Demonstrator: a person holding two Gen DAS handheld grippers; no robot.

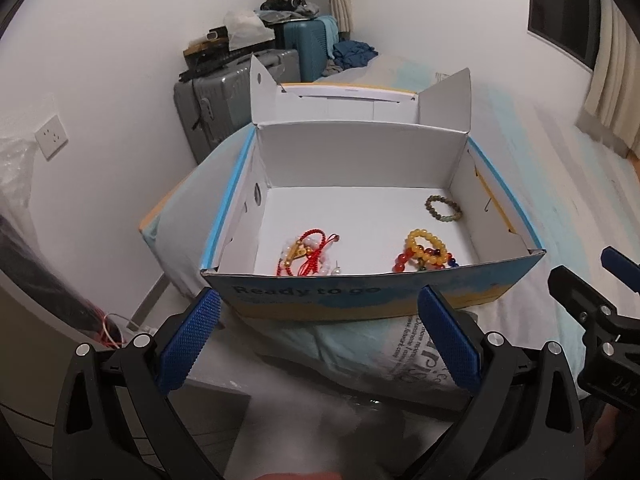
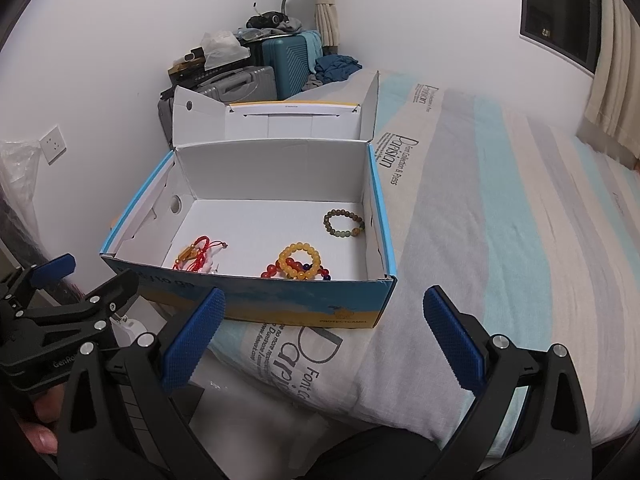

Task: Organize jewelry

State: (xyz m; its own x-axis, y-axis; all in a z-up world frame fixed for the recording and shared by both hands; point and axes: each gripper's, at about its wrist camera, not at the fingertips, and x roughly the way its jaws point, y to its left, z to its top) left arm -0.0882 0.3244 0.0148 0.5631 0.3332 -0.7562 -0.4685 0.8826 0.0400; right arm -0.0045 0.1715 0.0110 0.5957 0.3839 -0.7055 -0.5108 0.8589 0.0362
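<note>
Both the left gripper [image 1: 318,334] and right gripper [image 2: 324,336] gape wide, holding nothing, before the open blue cardboard box [image 2: 280,300] at the striped bed's [image 2: 500,240] corner. Bead bracelets [image 2: 300,266] lie inside, near its front wall.

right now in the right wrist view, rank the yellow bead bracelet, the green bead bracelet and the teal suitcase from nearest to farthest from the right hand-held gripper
1. Yellow bead bracelet: near front wall of the open box, closest to the right hand-held gripper.
2. Green bead bracelet: deeper in the box, right side of the floor.
3. Teal suitcase: beyond the box, against the back wall.
</note>
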